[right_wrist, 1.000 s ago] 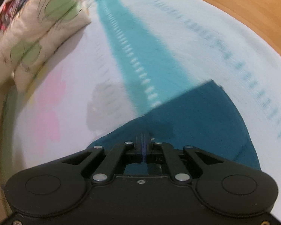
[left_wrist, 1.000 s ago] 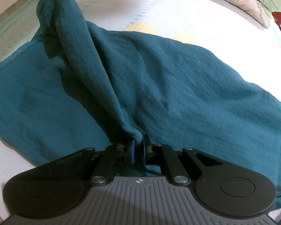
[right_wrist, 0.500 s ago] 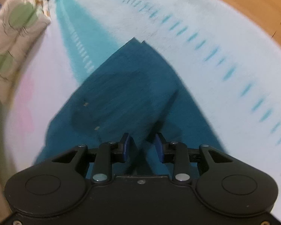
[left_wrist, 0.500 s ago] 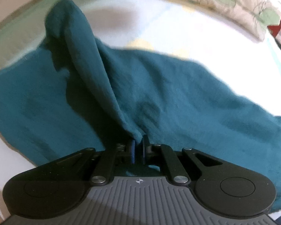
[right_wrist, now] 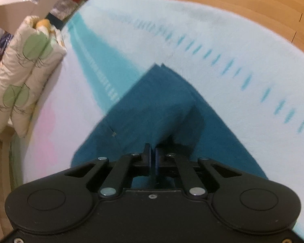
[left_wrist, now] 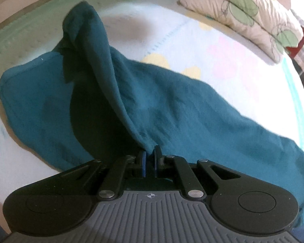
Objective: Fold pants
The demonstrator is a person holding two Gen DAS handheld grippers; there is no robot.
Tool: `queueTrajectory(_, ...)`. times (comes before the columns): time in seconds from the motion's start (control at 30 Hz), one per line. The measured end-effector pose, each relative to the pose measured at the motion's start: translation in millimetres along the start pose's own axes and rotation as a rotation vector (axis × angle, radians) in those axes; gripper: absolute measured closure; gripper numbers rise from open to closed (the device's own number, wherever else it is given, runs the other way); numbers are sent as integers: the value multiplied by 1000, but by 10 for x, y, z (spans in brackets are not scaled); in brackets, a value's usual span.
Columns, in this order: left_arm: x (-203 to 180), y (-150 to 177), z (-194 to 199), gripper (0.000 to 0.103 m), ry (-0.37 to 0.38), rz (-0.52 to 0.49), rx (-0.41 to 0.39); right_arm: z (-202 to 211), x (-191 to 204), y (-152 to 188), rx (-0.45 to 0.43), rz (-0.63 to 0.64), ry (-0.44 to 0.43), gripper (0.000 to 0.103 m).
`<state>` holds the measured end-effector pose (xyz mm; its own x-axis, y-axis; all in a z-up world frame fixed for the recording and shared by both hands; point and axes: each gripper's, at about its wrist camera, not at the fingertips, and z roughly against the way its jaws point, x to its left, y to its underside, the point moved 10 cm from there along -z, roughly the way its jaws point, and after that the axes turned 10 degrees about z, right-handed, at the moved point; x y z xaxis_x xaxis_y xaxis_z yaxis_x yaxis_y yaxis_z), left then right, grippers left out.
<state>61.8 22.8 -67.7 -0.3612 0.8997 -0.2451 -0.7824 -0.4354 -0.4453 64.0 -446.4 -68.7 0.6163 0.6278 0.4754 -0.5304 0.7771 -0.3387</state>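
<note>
Both tongs on pants (left_wrist: pixel 192 109): our left tongs (left_wrist: pixel 149 157) pinch raised fold, right tongs (right_wrist: pixel 153 155) closing on cloth, legs stretching ahead.

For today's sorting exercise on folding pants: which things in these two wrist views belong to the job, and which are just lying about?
Belongs to the job:
teal pants
left gripper, clamped on a raised fold
right gripper, jaws closing on pants fabric
patterned bedsheet, the work surface

Just lying about:
leaf-print quilt
wooden floor
</note>
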Motion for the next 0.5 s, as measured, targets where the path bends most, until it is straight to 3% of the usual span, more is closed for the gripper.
queueTrajectory(0.1,-27,29,-110,96,-10,-9,30,97,117,-94,-9,4,39,95)
queueTrajectory(0.23,-56,67,-268,96,-40,-40,55,-78,556,-313,-4,98,50,95)
queueTrajectory(0.33,-56,92,-367,96,-54,-51,75,-509,1045,-424,60,206,-44,82)
queueTrajectory(0.37,-48,97,-394,96,-60,-50,82,-646,1177,-430,84,222,-82,83)
queueTrajectory(0.5,-24,71,-446,96,-50,-23,101,-767,1273,-388,122,261,-51,81)
